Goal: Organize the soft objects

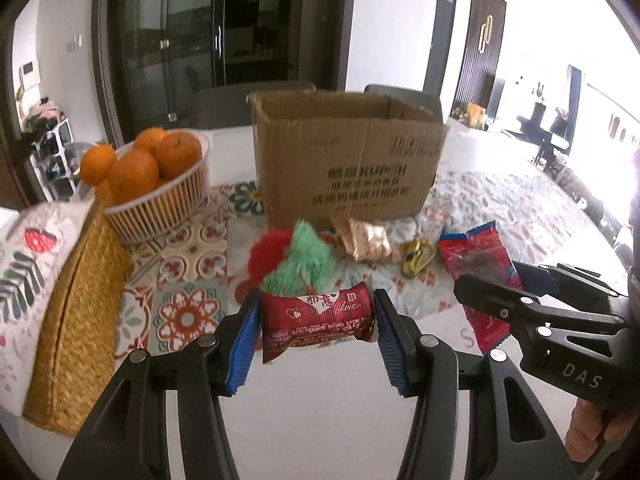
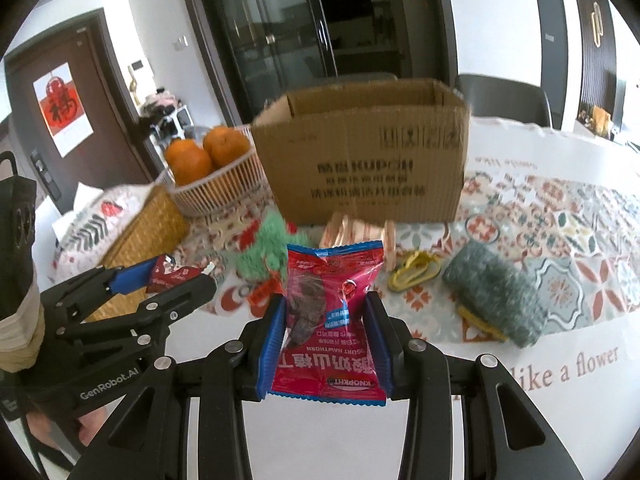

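My left gripper [image 1: 316, 320] is shut on a dark red snack packet [image 1: 316, 322] and holds it above the table; it also shows in the right wrist view [image 2: 168, 276]. My right gripper [image 2: 326, 320] is shut on a bright red hawthorn snack bag [image 2: 332, 316], seen at the right in the left wrist view [image 1: 480, 280]. An open cardboard box [image 1: 344, 156] stands behind. In front of it lie a green and red plush toy [image 1: 296, 256], a gold-pink wrapped packet [image 1: 366, 238], a yellow item [image 1: 416, 256] and a grey-green sponge [image 2: 496, 300].
A white basket of oranges [image 1: 160, 196] stands left of the box. A woven wicker container [image 1: 76, 320] with a patterned cloth sits at the near left. A patterned tablecloth [image 2: 560, 232] covers the table. Chairs stand behind the table.
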A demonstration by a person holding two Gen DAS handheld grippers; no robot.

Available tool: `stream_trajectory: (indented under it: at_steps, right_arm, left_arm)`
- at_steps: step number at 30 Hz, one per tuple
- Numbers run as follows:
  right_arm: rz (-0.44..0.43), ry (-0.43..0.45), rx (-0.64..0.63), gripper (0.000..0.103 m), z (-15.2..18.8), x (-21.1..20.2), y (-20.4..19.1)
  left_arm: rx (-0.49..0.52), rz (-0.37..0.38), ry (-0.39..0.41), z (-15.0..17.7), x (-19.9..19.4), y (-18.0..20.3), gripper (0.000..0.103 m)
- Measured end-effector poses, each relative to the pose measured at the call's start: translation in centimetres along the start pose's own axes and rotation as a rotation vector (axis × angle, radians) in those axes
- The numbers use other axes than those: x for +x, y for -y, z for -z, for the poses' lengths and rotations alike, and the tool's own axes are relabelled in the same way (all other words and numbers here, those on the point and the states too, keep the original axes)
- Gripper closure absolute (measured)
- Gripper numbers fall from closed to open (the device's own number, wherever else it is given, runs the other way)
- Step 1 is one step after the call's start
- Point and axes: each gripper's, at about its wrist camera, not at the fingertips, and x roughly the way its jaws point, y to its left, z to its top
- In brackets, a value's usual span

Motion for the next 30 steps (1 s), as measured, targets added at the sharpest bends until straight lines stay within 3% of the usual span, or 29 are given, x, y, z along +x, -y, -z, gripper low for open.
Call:
stream_trajectory:
  at_steps: [30]
  right_arm:
    - [0.003,0.276,-0.005,0.062,-7.4,-6.8,0.4]
  left_arm:
    - [0.020,0.003,0.240,-8.3,-4.8,1.8,0.050]
